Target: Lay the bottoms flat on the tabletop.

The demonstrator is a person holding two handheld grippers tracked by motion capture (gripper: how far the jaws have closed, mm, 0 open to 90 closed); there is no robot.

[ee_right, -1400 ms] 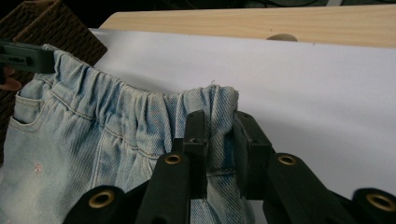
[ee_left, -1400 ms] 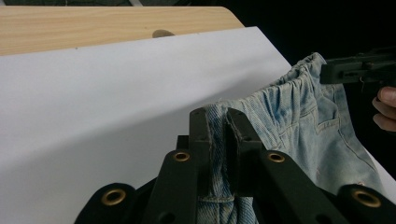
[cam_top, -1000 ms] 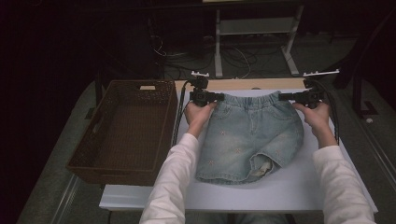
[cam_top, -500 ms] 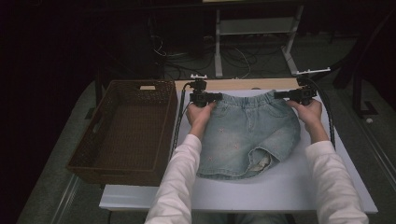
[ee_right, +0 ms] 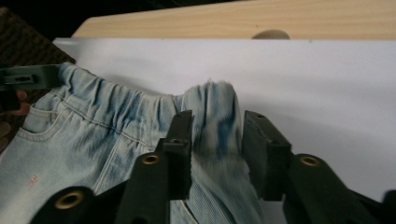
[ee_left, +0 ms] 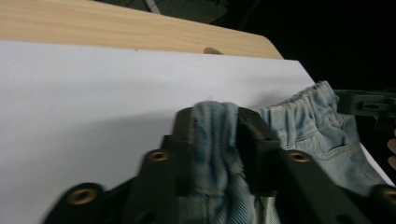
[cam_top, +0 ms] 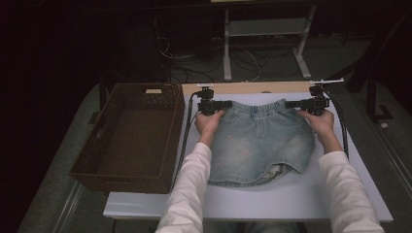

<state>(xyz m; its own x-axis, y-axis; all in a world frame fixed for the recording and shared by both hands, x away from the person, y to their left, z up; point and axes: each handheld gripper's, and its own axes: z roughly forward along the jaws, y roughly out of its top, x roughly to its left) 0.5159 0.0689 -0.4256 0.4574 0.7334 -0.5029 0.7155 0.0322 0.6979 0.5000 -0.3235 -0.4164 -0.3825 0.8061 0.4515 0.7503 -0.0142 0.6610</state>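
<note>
Letting go of the denim skirt at both waistband corners

Spreading the denim skirt (cam_top: 260, 141) flat appears to be the job here: it lies on the white sheet (cam_top: 291, 194) that covers the worktop (cam_top: 252, 88), waistband towards the far edge and hem towards the person. The left gripper (cam_top: 217, 105) sits at the left corner of the waistband, the right gripper (cam_top: 302, 103) at the right corner, so the band is drawn out straight between them. Each pair of fingers has just been opening. In the left gripper view the fingers (ee_left: 184, 130) stand just beside a bunched fold of denim, and whether they touch it I cannot tell. In the right gripper view a gap shows between the cloth and one of the fingers (ee_right: 261, 154), so that grip looks released. Holding the two corners low over the sheet would let the cloth settle without creasing. A woven basket (cam_top: 128, 141) waits empty beside the sheet at the left, probably for the garment once folded
</note>
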